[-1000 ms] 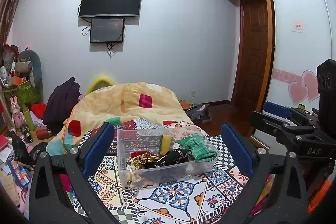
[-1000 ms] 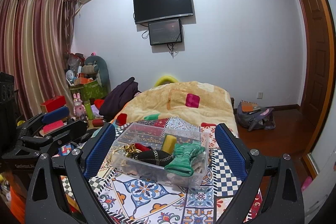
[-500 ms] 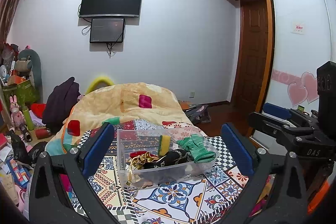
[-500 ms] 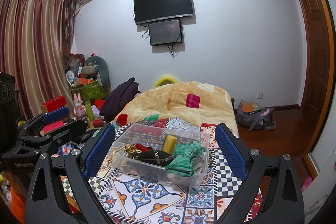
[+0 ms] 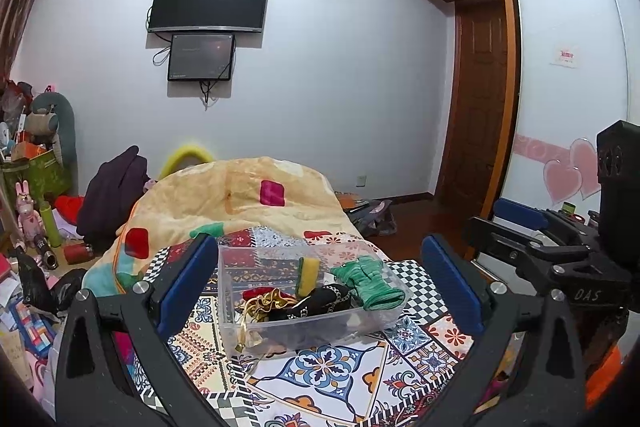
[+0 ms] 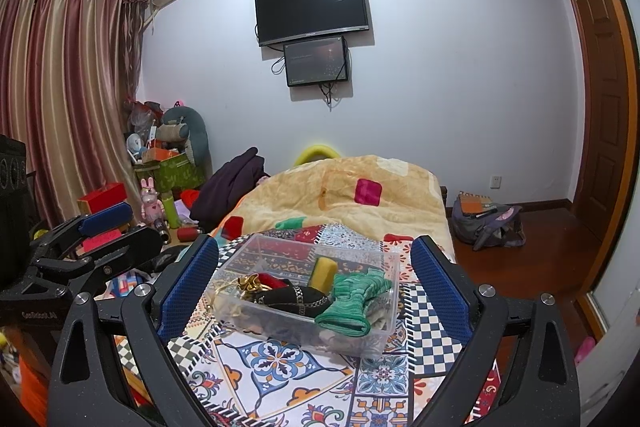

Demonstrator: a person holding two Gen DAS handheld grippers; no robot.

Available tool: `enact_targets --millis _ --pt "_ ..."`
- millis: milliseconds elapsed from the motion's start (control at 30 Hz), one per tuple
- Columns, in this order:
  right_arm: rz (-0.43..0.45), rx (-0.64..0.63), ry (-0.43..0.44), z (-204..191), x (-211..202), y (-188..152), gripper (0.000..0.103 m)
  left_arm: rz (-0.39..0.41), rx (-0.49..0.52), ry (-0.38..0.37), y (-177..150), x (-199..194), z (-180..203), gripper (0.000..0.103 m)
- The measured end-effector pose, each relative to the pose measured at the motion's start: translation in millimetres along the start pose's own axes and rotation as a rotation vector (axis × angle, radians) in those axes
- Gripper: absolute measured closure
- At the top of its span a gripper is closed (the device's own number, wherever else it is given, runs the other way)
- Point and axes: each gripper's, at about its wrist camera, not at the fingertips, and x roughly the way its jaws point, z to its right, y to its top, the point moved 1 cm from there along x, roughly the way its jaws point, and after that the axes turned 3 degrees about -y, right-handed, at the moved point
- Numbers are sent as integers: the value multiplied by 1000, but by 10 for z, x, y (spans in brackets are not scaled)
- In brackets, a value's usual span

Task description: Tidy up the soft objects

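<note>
Both grippers poised over a bin that already looks full

Left wrist view: left gripper (image 5: 316, 283) jaws wide apart, empty; clear bin (image 5: 280, 335) on the bed, green knit piece (image 5: 366, 281) draped at its rim, could slide out if nudged. Right wrist view: right gripper (image 6: 314, 283) equally spread, empty; gold cord (image 6: 248, 283) might snag a jaw

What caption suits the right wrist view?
Open right gripper faces a clear bin of soft items on a patterned bedspread.
</note>
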Motion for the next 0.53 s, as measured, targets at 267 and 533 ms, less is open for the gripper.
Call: enact_targets --millis 267,533 --pt "-7 -5 3 -35 -11 20 6 -2 -23 11 -11 0 -26 0" --pt "-14 12 3 -13 3 9 3 -10 -1 12 -11 12 31 0"
